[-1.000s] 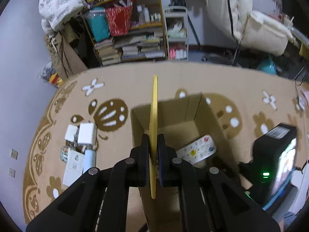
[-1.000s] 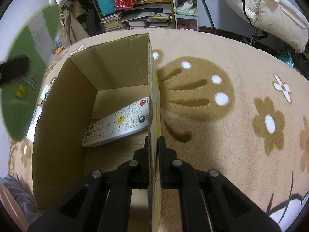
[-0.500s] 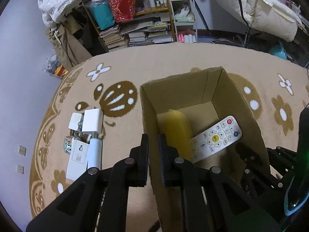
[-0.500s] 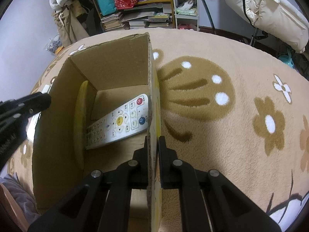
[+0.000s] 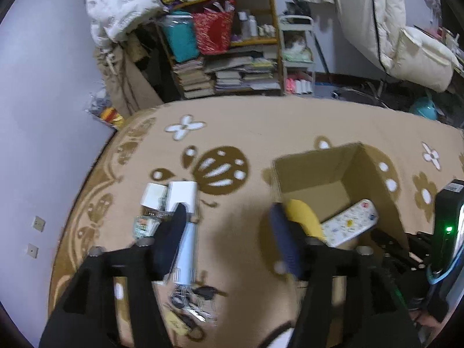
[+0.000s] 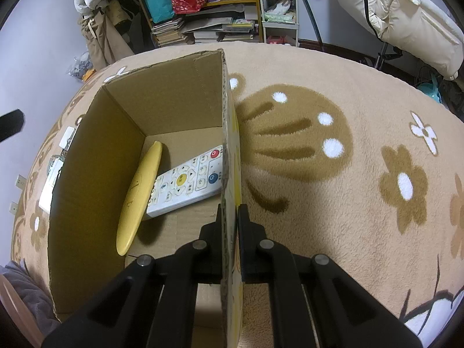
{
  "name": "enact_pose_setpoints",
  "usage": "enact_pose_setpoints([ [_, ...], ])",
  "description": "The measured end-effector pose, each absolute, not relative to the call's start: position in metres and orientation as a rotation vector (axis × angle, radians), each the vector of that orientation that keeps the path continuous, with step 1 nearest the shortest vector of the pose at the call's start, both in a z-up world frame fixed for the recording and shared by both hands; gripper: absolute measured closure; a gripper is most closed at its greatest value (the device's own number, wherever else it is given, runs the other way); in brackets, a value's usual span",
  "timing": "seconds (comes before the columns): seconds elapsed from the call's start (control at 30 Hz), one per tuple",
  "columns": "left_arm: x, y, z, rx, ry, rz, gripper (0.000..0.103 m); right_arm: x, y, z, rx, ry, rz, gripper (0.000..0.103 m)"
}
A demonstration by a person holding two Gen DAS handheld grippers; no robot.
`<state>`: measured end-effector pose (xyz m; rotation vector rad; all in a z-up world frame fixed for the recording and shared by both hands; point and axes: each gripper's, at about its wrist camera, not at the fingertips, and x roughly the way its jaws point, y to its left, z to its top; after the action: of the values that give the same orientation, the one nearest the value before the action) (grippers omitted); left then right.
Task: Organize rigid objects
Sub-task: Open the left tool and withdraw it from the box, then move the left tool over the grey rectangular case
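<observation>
Progress: partly done | cardboard box holds yellow disc and white remote | right gripper pinches box wall | left gripper wide apart, empty | small white boxes and keys wait on rug.

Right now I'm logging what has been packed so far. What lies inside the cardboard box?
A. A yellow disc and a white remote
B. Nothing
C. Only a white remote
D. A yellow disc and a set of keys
A: the right wrist view shows the yellow disc leaning against the inner wall of the cardboard box, with the white remote on the box floor beside it.
</observation>
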<state>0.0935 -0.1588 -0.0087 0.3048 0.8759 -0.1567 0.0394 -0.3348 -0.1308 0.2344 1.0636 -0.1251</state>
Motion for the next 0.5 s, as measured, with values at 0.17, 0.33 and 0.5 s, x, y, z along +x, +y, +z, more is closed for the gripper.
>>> enact_pose_setpoints([
  [0.17, 0.097, -0.128, -0.008, 0.34, 0.854, -0.09, 0.006, 0.041, -0.336, -0.131, 0.234, 1.065, -0.125, 0.095],
  [0.33, 0.104, -0.09, -0.008, 0.299, 0.865, -0.033, 0.002, 0.04, -0.335, -0.131, 0.228, 1.066, -0.126, 0.095],
  [0.5, 0.111, -0.055, -0.017, 0.26, 0.906, 0.014, 0.002, 0.04, -0.335, -0.132, 0.229, 1.068, -0.126, 0.095],
])
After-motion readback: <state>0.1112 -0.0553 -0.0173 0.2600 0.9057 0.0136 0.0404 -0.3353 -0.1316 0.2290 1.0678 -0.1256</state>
